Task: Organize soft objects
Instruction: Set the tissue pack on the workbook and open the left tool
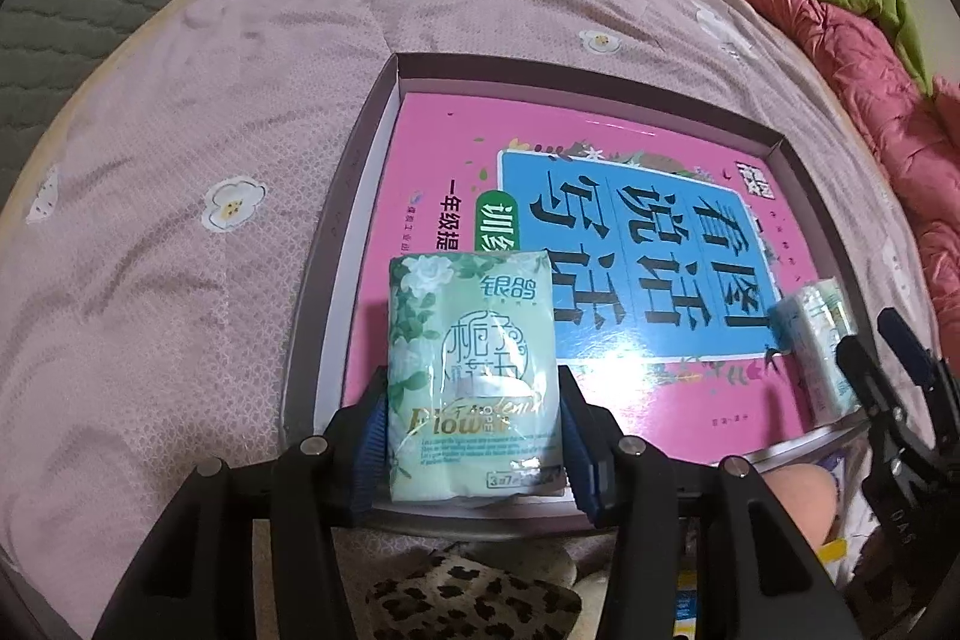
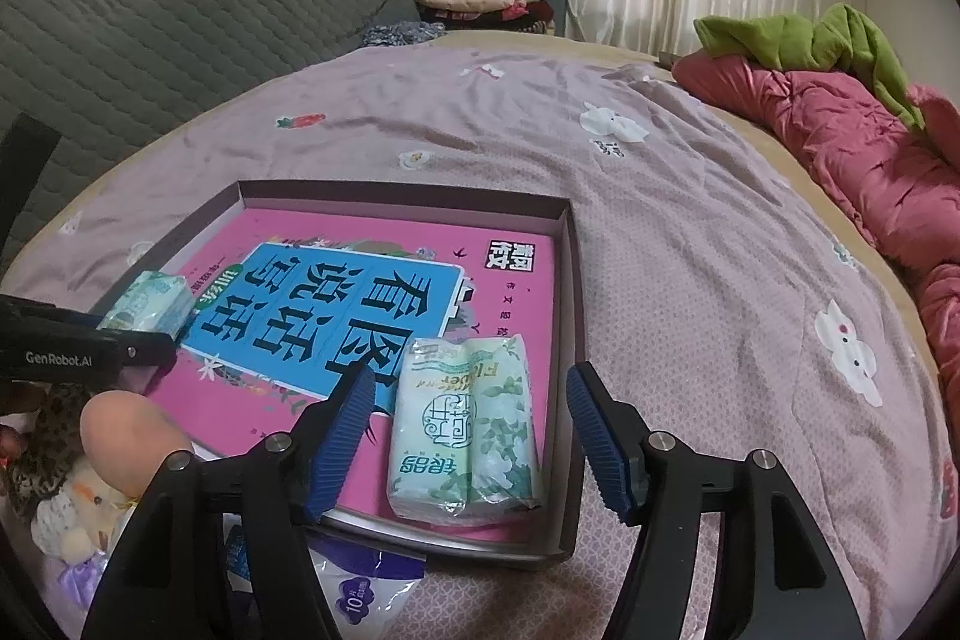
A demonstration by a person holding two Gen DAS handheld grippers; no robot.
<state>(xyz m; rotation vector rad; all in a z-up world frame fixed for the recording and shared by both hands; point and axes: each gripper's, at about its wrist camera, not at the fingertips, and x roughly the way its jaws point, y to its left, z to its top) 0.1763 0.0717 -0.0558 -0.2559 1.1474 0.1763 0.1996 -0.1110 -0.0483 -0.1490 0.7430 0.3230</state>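
The left tool (image 1: 474,421) is pinching a tissue pack (image 1: 471,370) above the box (image 1: 600,70) at lower centre, while the right tool (image 2: 468,436), spread, is apparently leaving a second pack (image 2: 465,430) lying inside; next, lowering and releasing.

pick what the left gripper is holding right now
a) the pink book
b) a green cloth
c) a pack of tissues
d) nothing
c: in the left wrist view the blue pads of the left gripper press both sides of a green tissue pack, held above the pink book in the box.
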